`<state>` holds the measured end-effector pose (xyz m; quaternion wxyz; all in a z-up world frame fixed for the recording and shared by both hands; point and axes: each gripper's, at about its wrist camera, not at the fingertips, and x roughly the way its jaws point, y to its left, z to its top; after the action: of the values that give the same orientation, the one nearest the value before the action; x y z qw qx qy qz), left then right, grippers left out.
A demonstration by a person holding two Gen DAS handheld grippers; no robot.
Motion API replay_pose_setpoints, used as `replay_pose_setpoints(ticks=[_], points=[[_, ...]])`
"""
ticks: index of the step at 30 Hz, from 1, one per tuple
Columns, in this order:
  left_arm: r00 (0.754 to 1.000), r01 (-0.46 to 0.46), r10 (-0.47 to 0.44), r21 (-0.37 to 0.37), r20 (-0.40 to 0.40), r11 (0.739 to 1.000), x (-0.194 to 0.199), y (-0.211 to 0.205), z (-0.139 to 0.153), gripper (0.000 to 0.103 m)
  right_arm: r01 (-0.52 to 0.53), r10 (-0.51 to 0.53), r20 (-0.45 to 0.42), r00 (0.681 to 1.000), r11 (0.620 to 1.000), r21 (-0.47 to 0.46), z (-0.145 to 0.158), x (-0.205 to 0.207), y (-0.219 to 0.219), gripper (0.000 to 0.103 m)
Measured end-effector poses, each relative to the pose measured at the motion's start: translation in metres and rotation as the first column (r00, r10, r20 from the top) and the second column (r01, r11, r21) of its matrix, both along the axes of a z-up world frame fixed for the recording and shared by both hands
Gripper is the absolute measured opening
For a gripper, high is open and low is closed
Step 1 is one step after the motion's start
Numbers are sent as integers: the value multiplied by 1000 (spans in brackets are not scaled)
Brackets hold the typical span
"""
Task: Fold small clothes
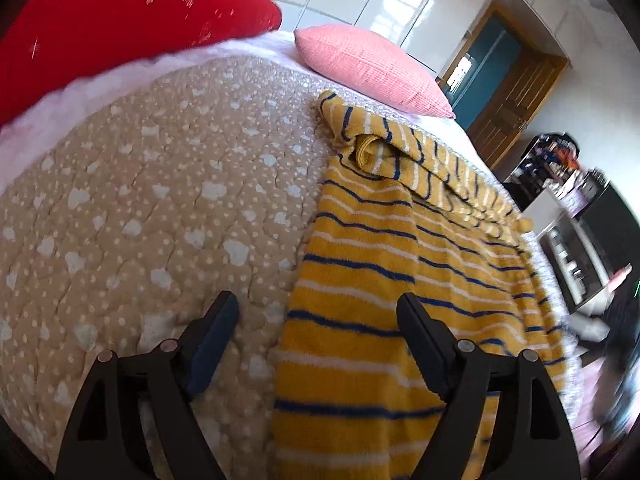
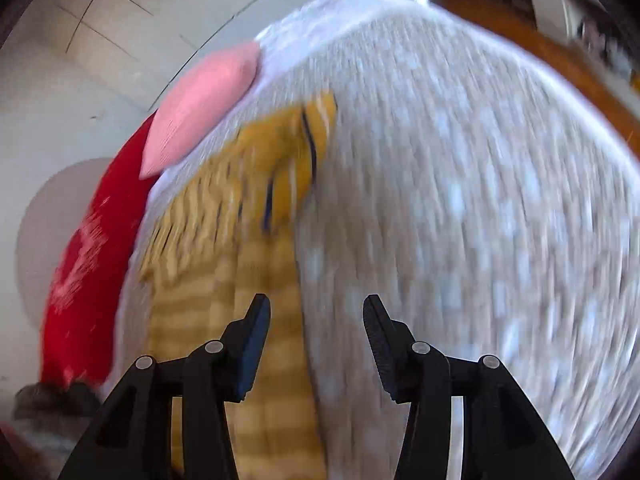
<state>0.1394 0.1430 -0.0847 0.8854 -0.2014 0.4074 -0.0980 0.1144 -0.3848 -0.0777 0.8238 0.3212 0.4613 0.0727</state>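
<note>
A yellow knitted garment [image 1: 360, 280] with blue and white stripes lies flat on the bed, and one sleeve [image 1: 420, 156] is folded across its top. My left gripper [image 1: 318, 298] hovers open over the garment's left edge, one finger over the quilt and the other over the stripes, with nothing pinched. The right wrist view is blurred by motion. There the same garment [image 2: 256, 264] runs up the left half, and my right gripper [image 2: 316, 298] stands open above its right edge with nothing between the fingers.
The bed carries a beige quilt [image 1: 160, 200] with white spots, also seen as the quilt [image 2: 460, 200] on the right. A pink pillow [image 1: 368, 64] and a red pillow [image 1: 120, 12] lie at the head. A wooden door [image 1: 504, 92] and cluttered shelves [image 1: 568, 208] stand beyond the bed's right side.
</note>
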Motion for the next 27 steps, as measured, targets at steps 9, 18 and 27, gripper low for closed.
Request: replay_pose_setpoints(ticks=[9,18,27], points=[[998,-25,27,30,-50,999,-45,5,8,79,-107,92,80,993,974,200,-44,-81,33,54],[994,86,-82,65,-67,994,-74,-28,9,54,-248,216,144,966,931,267,-55,-87,85,54],[990,98,-106,-89,-94,991,-89,-21,1,50,-286,242,163,956,892,349,-69,-100,101,54]])
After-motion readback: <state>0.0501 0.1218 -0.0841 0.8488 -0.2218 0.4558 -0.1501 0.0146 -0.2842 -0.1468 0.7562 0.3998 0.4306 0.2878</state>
